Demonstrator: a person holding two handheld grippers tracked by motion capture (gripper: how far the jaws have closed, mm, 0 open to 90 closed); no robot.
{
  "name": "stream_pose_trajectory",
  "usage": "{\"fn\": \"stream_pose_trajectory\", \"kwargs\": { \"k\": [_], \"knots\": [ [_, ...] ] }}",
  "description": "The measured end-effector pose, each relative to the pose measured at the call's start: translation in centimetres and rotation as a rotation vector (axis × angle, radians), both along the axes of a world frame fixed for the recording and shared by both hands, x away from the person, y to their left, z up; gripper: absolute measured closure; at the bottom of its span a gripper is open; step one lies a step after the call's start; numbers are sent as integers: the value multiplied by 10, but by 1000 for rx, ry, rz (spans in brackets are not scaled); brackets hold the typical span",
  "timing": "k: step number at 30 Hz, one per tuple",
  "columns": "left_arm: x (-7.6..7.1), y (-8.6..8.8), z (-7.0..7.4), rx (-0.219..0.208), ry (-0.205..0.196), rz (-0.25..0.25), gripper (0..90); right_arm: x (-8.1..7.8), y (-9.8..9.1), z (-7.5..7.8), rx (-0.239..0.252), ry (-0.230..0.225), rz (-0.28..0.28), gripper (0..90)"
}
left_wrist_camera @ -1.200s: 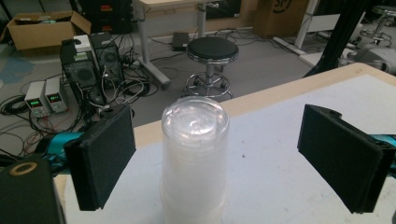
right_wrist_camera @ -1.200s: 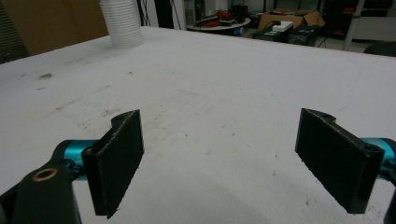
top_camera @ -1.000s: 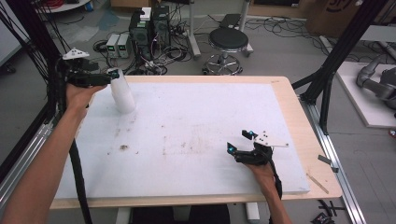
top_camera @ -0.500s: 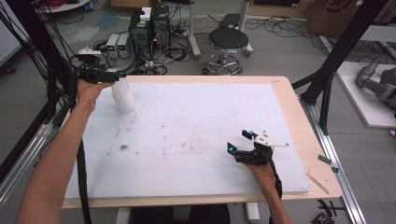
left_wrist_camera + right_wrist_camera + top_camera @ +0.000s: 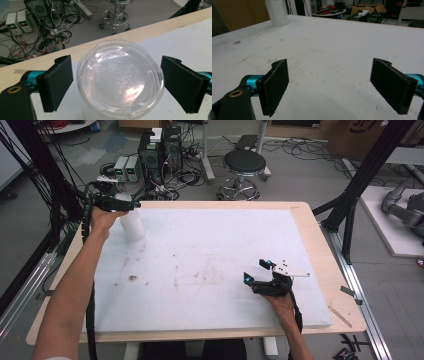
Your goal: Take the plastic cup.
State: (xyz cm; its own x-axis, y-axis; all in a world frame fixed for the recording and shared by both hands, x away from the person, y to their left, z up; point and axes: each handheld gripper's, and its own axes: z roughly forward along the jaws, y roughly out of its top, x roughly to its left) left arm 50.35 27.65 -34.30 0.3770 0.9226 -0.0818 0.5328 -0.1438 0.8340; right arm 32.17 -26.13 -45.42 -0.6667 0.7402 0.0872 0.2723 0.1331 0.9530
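A stack of upturned clear-white plastic cups [image 5: 133,226] stands at the far left of the white table top [image 5: 210,250]. My left gripper [image 5: 129,205] hovers at the top of the stack. In the left gripper view the round base of the top cup [image 5: 120,82] lies between the pads of my left gripper [image 5: 119,76], which is open with a small gap on each side. My right gripper [image 5: 256,271] rests low at the front right of the table, open, with nothing between its pads [image 5: 275,85]. From there the cup stack [image 5: 276,12] shows far off.
The white sheet carries faint smudges [image 5: 132,278] left of centre. A wooden table rim [image 5: 320,250] frames it. Behind the table are a stool [image 5: 244,165], power supplies [image 5: 126,168] and loose cables on the floor. A black frame post [image 5: 357,195] rises at the right.
My left gripper has shifted from beside the cup stack to over its top, jaws now straddling the top cup. The right gripper and the stack have stayed put.
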Motion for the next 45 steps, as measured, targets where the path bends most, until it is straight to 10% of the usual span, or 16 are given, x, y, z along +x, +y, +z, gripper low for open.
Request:
{"fn": "stream_pose_trajectory", "kwargs": {
  "k": [45],
  "knots": [
    [0,0,-6,7,21,14,347,1,0,0,-8,1,4,152]
  ]
}}
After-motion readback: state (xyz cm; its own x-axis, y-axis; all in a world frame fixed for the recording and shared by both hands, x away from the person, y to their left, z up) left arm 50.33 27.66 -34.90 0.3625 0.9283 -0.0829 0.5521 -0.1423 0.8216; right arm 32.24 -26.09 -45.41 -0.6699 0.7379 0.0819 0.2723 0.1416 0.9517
